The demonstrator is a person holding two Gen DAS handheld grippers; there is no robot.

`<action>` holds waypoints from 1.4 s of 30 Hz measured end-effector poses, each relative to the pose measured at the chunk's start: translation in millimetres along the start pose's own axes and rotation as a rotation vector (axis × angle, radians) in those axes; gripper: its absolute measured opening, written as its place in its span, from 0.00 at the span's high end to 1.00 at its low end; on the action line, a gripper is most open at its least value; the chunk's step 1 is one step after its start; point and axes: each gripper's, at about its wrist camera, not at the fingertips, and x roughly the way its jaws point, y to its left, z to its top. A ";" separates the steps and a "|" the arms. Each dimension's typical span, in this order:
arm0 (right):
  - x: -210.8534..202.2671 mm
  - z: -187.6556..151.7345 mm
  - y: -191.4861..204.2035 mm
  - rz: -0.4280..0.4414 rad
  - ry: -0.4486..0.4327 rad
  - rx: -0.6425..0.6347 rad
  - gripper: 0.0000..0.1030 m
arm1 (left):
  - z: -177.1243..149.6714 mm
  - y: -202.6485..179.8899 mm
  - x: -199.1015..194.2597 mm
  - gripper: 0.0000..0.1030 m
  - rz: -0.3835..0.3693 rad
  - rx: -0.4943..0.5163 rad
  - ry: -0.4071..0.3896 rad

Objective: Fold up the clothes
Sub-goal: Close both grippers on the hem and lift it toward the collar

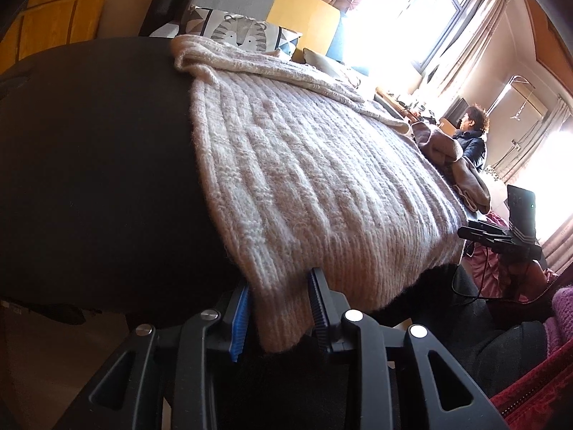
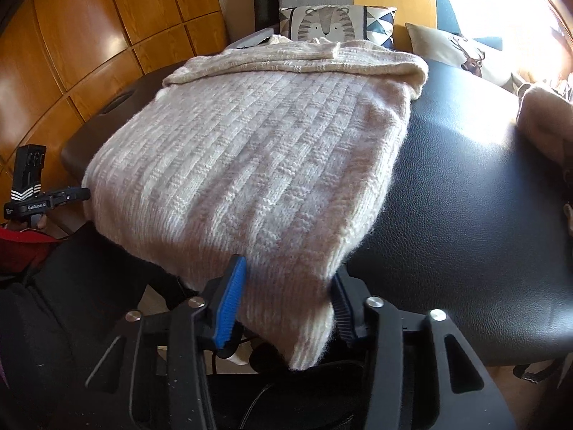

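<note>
A cream, chunky-knit sweater [image 1: 304, 179] lies flat on a black padded table [image 1: 89, 161], its hem hanging over the near edge. My left gripper [image 1: 279, 308] is at the hem's left corner. The knit fills the gap between its pads, which press on it from both sides. In the right wrist view the same sweater [image 2: 250, 150] spreads across the table [image 2: 465, 197]. Its right hem corner hangs between the pads of my right gripper [image 2: 286, 297]. These pads stand wider apart at the corner's edges, and the knit there is flat and unpinched.
Another beige garment [image 1: 454, 165] is heaped at the table's right side. Printed cushions [image 2: 336, 25] lean at the far end. Wooden cabinet doors [image 2: 89, 36] stand to the left. A person [image 1: 472, 136] sits by the bright window. Red and pink clothing [image 1: 537, 387] lies below right.
</note>
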 end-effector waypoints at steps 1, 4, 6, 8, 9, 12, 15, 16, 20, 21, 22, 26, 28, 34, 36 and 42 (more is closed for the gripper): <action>0.1 0.5 -1.1 -0.005 0.000 0.005 0.66 | 0.1 -0.4 0.1 0.72 0.005 0.000 -0.001; -0.6 1.2 -5.3 -0.008 -0.003 0.030 0.77 | -0.8 0.5 -0.6 0.80 0.024 0.000 -0.002; -1.0 1.5 -7.7 0.005 -0.004 0.055 0.84 | -1.3 1.9 -0.4 0.89 0.016 -0.007 0.001; -0.7 3.1 -7.4 0.018 0.001 0.065 0.86 | -0.1 -2.4 3.7 0.94 -0.014 -0.001 0.019; -0.6 4.1 -7.7 0.028 0.005 0.072 0.87 | 2.2 -7.1 3.1 0.94 -0.029 0.018 0.017; -2.0 6.5 -16.5 0.107 0.007 0.147 0.88 | 11.7 -18.0 -1.9 0.95 -0.070 0.049 -0.009; -7.4 7.8 -29.1 0.182 -0.009 0.230 0.88 | 27.1 -16.0 -18.9 0.95 -0.122 0.007 -0.091; -10.5 8.6 -32.4 0.207 -0.018 0.253 0.89 | 31.6 -14.3 -26.1 0.95 -0.139 -0.013 -0.123; -27.6 13.8 -39.9 0.304 -0.059 0.297 0.89 | 48.9 -11.6 -54.6 0.95 -0.193 -0.053 -0.236; -32.8 15.2 -40.1 0.331 -0.073 0.300 0.89 | 52.6 -13.3 -61.1 0.95 -0.200 -0.046 -0.252; -37.8 16.3 -39.8 0.354 -0.085 0.302 0.89 | 56.2 -15.2 -67.6 0.95 -0.208 -0.038 -0.268; -55.0 16.7 -38.4 0.417 -0.103 0.296 0.89 | 61.0 -30.3 -84.6 0.95 -0.248 -0.003 -0.296; -62.1 15.6 -37.1 0.447 -0.106 0.293 0.89 | 61.4 -39.5 -90.6 0.95 -0.273 0.004 -0.296; -80.9 11.0 -35.8 0.531 -0.112 0.313 0.89 | 54.1 -59.8 -114.8 0.95 -0.348 0.009 -0.305; -88.9 10.8 -36.7 0.565 -0.125 0.329 0.89 | 51.8 -64.8 -125.8 0.95 -0.375 0.003 -0.319; -106.1 33.4 -60.3 0.634 -0.228 0.400 0.89 | 64.9 -57.0 -149.3 0.95 -0.433 -0.051 -0.387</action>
